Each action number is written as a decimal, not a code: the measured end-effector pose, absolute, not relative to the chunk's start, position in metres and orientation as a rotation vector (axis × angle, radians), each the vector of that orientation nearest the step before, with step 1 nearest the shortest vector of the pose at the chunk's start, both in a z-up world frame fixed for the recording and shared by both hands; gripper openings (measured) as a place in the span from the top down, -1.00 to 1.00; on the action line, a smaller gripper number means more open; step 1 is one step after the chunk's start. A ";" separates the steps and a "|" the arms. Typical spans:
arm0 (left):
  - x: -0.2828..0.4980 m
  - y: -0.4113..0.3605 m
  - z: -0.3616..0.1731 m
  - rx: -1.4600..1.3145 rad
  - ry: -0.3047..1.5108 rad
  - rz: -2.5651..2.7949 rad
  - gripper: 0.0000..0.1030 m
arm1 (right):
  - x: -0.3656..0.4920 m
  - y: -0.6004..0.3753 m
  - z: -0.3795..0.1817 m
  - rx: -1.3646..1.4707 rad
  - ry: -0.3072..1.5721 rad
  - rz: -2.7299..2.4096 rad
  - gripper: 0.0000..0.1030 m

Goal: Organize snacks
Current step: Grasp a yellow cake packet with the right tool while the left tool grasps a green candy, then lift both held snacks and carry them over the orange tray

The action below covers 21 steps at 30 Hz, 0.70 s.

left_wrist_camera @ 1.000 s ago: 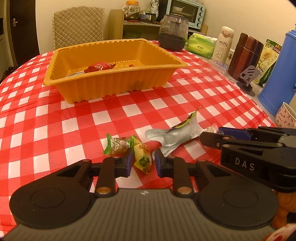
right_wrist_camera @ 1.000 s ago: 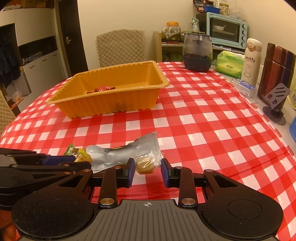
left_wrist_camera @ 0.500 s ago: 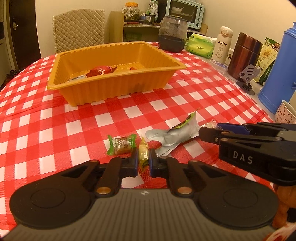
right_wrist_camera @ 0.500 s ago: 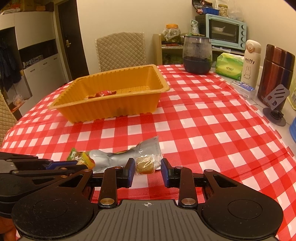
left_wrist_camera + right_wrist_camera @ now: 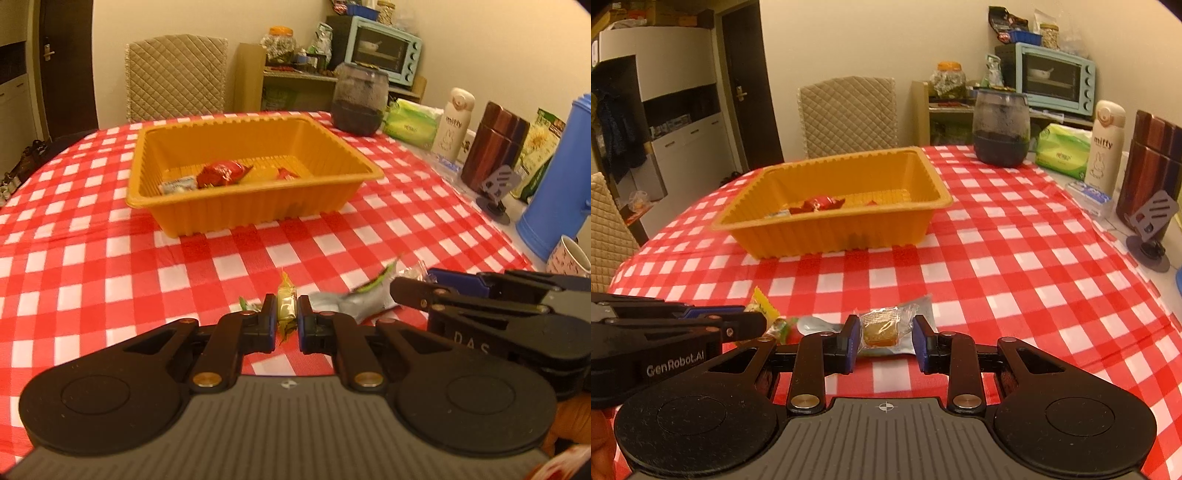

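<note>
At a kitchen tabletop draped in red-and-white check, the left tongs are pinching a small yellow-wrapped candy between their blue pads, the wrapper standing upright and looking lifted just clear of the cloth. Beside them, the right tongs are standing apart around a clear-wrapped brown sweet, their pads on either side of it without touching. That sweet is resting on top of a silver foil packet, and a green-wrapped candy is lying just to its left; whether it is touching the packet is hard to tell through the fisheye edge.

The orange tray is waiting farther up the tabletop, well apart from both tools, already holding a red-wrapped snack and a few smaller pieces.

The step in hand appears to be carrying the yellow candy to the tray. Doing it well is likely calling for a steady squeeze, since the wrapper is thin and could slip; a rise high enough to clear the tray's ribbed wall; and a release low over a bare patch of the tray floor. The right tongs should probably be closing squarely on the brown sweet alone, keeping the foil packet beneath it out of the bite.
</note>
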<state>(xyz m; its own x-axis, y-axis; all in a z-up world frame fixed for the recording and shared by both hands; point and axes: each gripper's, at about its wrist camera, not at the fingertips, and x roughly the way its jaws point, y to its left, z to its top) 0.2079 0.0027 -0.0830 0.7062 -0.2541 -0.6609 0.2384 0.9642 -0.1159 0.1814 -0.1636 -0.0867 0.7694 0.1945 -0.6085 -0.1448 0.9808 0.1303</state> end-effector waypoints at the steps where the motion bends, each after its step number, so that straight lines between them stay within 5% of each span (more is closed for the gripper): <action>1: 0.209 0.005 -0.081 -0.028 0.733 -0.264 0.81 | 0.182 -0.163 -0.085 0.077 0.665 0.186 0.40; 21: 0.224 0.043 -0.048 -0.094 0.668 -0.186 0.81 | 0.198 -0.159 -0.057 0.048 0.584 0.213 0.40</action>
<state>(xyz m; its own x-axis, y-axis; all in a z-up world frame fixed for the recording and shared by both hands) 0.2237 0.0428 -0.0482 0.7692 -0.2014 -0.6065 0.1409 0.9791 -0.1465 0.1979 -0.1589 -0.0575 0.8126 0.2136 -0.5422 -0.1862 0.9768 0.1057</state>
